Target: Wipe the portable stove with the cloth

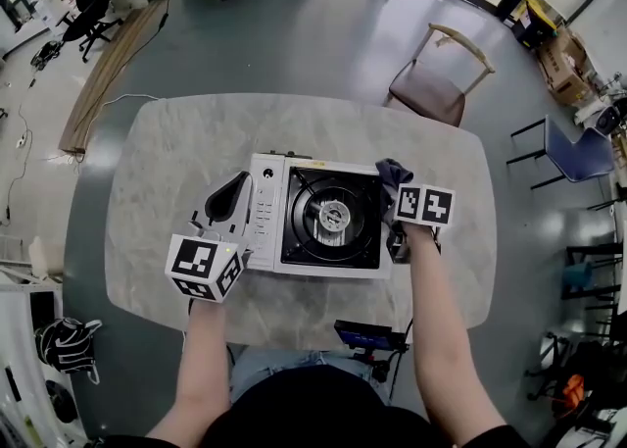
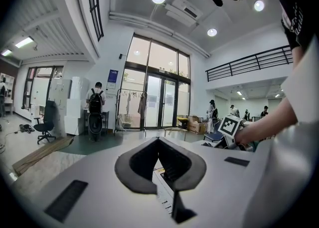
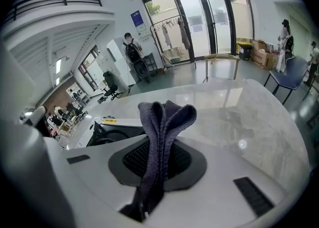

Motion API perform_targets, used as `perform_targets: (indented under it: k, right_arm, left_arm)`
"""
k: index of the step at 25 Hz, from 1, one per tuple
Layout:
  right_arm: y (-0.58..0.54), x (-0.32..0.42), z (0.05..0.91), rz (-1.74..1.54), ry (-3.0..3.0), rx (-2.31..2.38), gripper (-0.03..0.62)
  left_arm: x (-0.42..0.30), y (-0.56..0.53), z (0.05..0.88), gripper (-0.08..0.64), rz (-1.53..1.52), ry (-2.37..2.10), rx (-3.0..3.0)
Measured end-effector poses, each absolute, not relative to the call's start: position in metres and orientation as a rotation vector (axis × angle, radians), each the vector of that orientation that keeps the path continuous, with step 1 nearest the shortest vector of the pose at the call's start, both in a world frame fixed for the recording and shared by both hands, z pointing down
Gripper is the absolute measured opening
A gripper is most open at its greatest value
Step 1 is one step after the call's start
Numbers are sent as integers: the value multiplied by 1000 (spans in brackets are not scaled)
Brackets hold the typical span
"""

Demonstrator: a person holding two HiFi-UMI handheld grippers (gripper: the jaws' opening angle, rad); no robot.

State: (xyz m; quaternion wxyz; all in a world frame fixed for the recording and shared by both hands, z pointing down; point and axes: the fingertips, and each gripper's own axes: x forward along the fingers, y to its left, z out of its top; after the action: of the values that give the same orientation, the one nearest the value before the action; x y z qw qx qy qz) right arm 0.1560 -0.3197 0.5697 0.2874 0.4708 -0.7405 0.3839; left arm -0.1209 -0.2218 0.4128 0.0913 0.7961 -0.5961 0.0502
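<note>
**Item 1.** White portable stove (image 1: 318,216) with a black burner tray, a round burner head and a control panel at its left end. It stood at the middle of the pale marble-patterned oval bench (image 1: 167,142), square to the operator.

**Item 2.** Dark grey towelling cloth (image 3: 162,122), folded double. It was pinched between the fingers of the right gripper (image 3: 154,167), which were closed tight on it, with a loop of folds standing proud beyond the tips. The cloth was at the stove's right-hand edge; whether it touched the rim could not be confirmed.

**Item 3.** Left gripper (image 2: 160,159). Its fingers were drawn in on the stove's left edge by the control panel, with white casing showing between them. This appeared to be a steadying hold.

**Step in hand (judged).** The start of the wipe, from the right edge.

**Handling notes.**
- The protruding fold, not the finger tips, should meet the metal.
- The right gripper should be tipped low enough to press the cloth flat.
- Strokes should run leftward across the tray and round the burner head, where loose folds would likely snag.
- The left hold should be firm, since a light stove on a smooth bench would probably slide under sideways pressure.
</note>
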Motion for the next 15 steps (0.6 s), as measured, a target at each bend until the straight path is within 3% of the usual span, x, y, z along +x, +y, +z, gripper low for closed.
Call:
perform_targets:
  k: [15]
  right_arm:
    - [-272, 142, 567, 1041, -2011, 1161, 63]
  left_arm:
    - [-104, -215, 404, 11, 159, -1710, 2439]
